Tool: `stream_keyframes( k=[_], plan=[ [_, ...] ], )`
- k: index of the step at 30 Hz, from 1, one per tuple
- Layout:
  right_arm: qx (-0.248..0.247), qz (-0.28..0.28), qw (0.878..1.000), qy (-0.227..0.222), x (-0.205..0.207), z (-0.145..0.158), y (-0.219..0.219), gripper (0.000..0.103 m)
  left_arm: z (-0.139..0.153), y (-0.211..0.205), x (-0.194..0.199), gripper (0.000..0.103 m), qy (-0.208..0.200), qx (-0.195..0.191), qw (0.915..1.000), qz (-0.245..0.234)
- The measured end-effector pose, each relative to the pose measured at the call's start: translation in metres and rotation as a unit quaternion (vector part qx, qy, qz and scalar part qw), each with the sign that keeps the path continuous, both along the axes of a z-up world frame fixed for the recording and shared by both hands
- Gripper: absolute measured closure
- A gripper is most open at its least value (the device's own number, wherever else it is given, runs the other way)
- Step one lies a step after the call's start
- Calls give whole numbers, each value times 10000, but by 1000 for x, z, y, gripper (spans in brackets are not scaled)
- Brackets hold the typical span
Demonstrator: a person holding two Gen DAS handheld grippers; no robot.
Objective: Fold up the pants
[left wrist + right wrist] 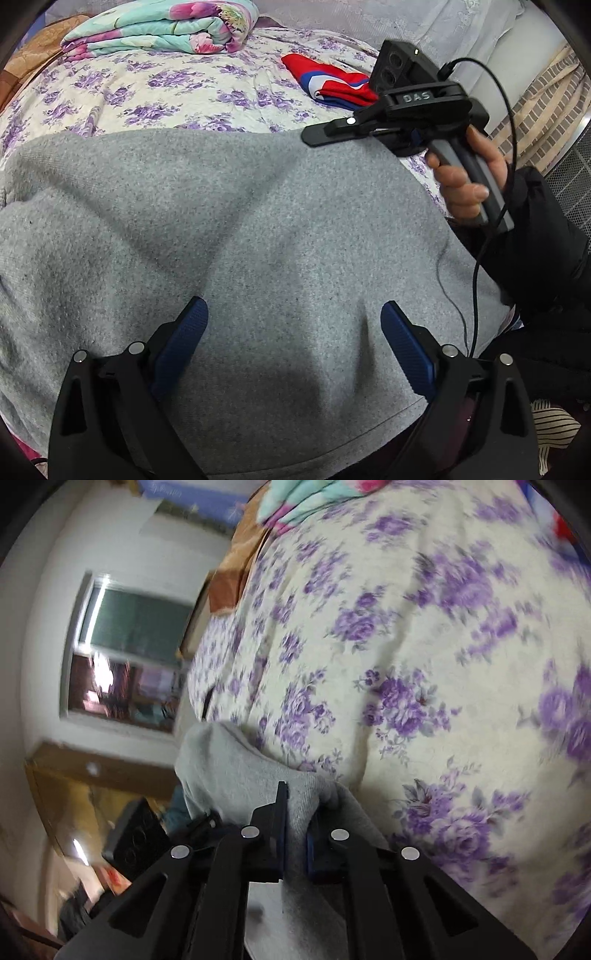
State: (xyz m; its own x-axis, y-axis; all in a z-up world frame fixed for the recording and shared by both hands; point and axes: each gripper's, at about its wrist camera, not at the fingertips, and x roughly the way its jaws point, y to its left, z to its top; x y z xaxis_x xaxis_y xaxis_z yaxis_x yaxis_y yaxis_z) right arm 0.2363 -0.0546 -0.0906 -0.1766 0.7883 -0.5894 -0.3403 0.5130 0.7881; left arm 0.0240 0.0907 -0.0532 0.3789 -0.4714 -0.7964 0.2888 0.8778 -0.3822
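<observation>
The grey pants (240, 229) lie spread across the floral bed sheet (166, 92) and fill most of the left wrist view. My left gripper (293, 317) is open, its blue pads apart just above the grey cloth. My right gripper (314, 138) shows at the far right edge of the pants, held by a hand. In the right wrist view my right gripper (295, 812) is shut on a fold of the grey pants (236, 771), which bunches between the fingers and rises off the sheet (406, 664).
A folded floral quilt (159, 29) lies at the far end of the bed. A red, white and blue cloth (332, 83) lies beyond the pants. A black cable (476, 288) hangs at the right. A window (125, 653) and cardboard box (92, 794) stand beyond the bed edge.
</observation>
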Motion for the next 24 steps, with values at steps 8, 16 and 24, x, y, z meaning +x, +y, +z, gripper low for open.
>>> stream_keyframes(
  k=[8,16,24],
  plan=[
    [-1384,1125,9743,-1375,-17,14,56,92,6,3,3,11,-35,-42,9998,179],
    [-615,186,9942,-863,9,35,-23,37,17,95,5,39,39,-293,9879,1520],
    [-172,-655,9895,-1277,-60,102,-102,42,16,91,-8,44,20,159,9905,1363]
  ],
)
